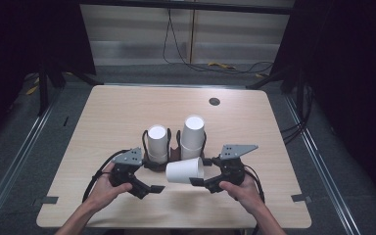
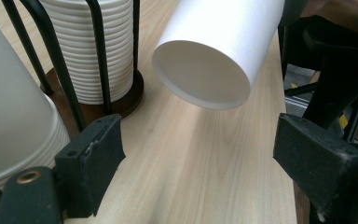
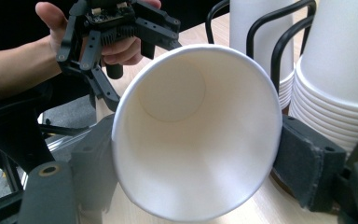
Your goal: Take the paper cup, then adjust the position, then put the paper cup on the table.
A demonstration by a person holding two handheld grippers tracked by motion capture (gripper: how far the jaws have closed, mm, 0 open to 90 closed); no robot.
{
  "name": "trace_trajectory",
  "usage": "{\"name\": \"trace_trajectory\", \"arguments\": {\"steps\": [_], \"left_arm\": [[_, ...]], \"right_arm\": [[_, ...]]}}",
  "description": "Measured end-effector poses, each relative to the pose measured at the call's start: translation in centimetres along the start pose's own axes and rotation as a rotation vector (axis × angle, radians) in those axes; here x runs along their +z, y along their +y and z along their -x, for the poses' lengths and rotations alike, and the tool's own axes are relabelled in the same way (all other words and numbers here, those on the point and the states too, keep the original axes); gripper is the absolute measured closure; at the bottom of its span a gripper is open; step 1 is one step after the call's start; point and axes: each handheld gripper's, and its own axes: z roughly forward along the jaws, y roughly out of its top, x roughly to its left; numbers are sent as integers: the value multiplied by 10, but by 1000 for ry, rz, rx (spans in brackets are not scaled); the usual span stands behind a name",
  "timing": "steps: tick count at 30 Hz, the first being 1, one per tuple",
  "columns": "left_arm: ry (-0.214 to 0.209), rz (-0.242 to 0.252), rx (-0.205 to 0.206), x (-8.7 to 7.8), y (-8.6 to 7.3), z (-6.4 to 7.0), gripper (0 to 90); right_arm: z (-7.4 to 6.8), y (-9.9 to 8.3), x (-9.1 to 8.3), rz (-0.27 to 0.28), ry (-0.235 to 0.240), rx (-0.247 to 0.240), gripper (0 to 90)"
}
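Table (image 1: 127, 107): we see a pale wooden top; everything below is placed relative to the cup rack on it.
Cup rack (image 1: 178, 147): a black wire holder on a dark round base, near the table's front middle, holding two stacks of upturned white cups (image 1: 192, 131).
Loose cup (image 1: 184, 171): just in front of the rack, lifted off the table and lying on its side. Its long axis runs left to right, closed bottom toward our left, open mouth toward our right.
Right gripper (image 1: 197, 181): in front of the rack and to its right, clenched on the loose cup, one jaw on each side of the rim as the right gripper view shows.
Left gripper (image 1: 155, 188): in front of the rack and to its left, jaws spread and holding nothing.
Key relation: the cup's bottom points at our left gripper, close but apart from it. We judge the left gripper is the nearer free one for taking the cup.
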Motion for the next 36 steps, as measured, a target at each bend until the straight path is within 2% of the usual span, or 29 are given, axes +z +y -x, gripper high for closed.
{"name": "trace_trajectory", "arguments": {"steps": [6, 10, 15, 23, 32, 36], "left_arm": [[0, -2, -3, -2, -3, -2, 157], [22, -8, -1, -5, -3, -4, 158], [52, -24, -2, -4, -3, -4, 158], [54, -26, 3, -3, -4, -4, 159], [68, -37, -1, -5, -6, -6, 159], [68, -36, -5, -4, -6, -8, 159]], "right_arm": [[2, -4, -11, -34, -26, 17, 231], [5, -7, -20, -24, -53, 27, 232], [6, -12, -28, -51, -85, 30, 232], [12, -15, -37, -108, -132, 46, 233], [20, -20, -46, -144, -176, 79, 234], [25, -21, -49, -187, -219, 96, 237]]}}
